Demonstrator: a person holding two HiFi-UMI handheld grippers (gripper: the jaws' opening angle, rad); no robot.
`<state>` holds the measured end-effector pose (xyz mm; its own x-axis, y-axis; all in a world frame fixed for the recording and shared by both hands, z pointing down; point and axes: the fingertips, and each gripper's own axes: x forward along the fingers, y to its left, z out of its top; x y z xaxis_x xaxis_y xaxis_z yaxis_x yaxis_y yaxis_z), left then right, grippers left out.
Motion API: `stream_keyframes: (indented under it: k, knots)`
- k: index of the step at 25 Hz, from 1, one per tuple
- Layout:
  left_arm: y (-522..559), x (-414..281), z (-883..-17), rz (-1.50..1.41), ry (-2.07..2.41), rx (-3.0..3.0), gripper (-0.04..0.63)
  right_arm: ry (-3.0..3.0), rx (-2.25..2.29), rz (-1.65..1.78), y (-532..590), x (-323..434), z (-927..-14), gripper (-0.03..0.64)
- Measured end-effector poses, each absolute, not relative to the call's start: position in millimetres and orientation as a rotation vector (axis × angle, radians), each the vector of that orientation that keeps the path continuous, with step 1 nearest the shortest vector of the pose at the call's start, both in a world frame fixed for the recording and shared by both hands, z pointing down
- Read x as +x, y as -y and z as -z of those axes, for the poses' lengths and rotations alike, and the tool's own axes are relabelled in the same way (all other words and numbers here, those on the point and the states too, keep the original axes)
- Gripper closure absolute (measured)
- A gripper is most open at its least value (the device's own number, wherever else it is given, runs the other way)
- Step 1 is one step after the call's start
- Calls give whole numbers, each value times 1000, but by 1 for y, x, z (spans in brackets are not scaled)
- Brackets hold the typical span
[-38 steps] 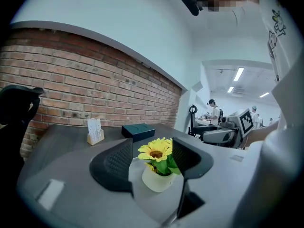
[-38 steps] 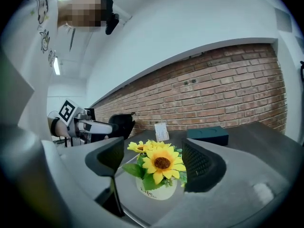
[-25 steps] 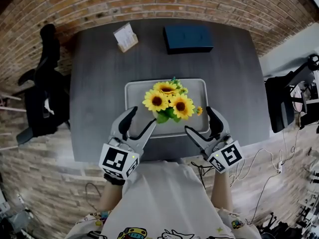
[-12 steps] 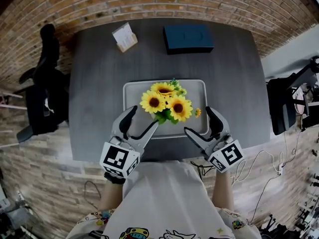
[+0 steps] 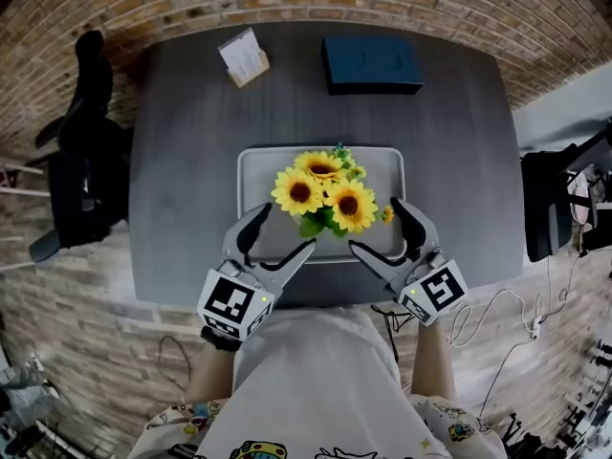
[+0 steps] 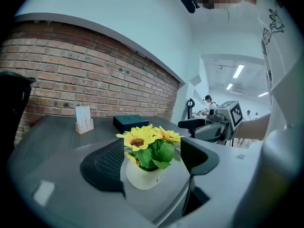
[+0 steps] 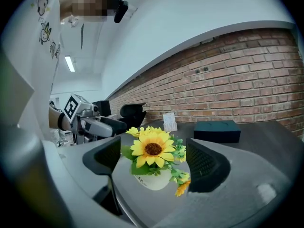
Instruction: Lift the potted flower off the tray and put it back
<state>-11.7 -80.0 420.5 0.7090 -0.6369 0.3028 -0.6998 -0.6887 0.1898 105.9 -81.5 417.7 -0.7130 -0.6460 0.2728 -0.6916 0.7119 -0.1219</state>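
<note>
A white pot of yellow sunflowers (image 5: 323, 194) stands upright on the grey tray (image 5: 251, 165) in the middle of the table. My left gripper (image 5: 283, 231) sits at the tray's near left edge, my right gripper (image 5: 378, 226) at its near right edge. Both point inward at the pot. In the left gripper view the pot (image 6: 141, 175) sits framed by the left gripper (image 6: 152, 163), whose pads stay apart from it; those jaws have just been opening. The right gripper (image 7: 156, 164) frames the pot (image 7: 153, 180) the same way, open, not touching.
A dark blue box (image 5: 373, 62) and a small card holder (image 5: 244, 57) lie at the table's far side. A black chair (image 5: 81, 161) stands left of the table, dark equipment (image 5: 555, 199) to its right. The near table edge runs just under both grippers.
Both grippers have crept forward and lower toward the tray's near edge. The left jaws stand wider apart than before. The pot has not moved on the tray.
</note>
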Motion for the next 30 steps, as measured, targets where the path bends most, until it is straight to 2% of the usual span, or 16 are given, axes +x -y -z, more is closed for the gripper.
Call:
stream_keyframes:
  k: [30]
  knots:
    - [85, 2, -498, -386, 869, 2649, 196, 2682, 920, -394, 106, 75, -502, 169]
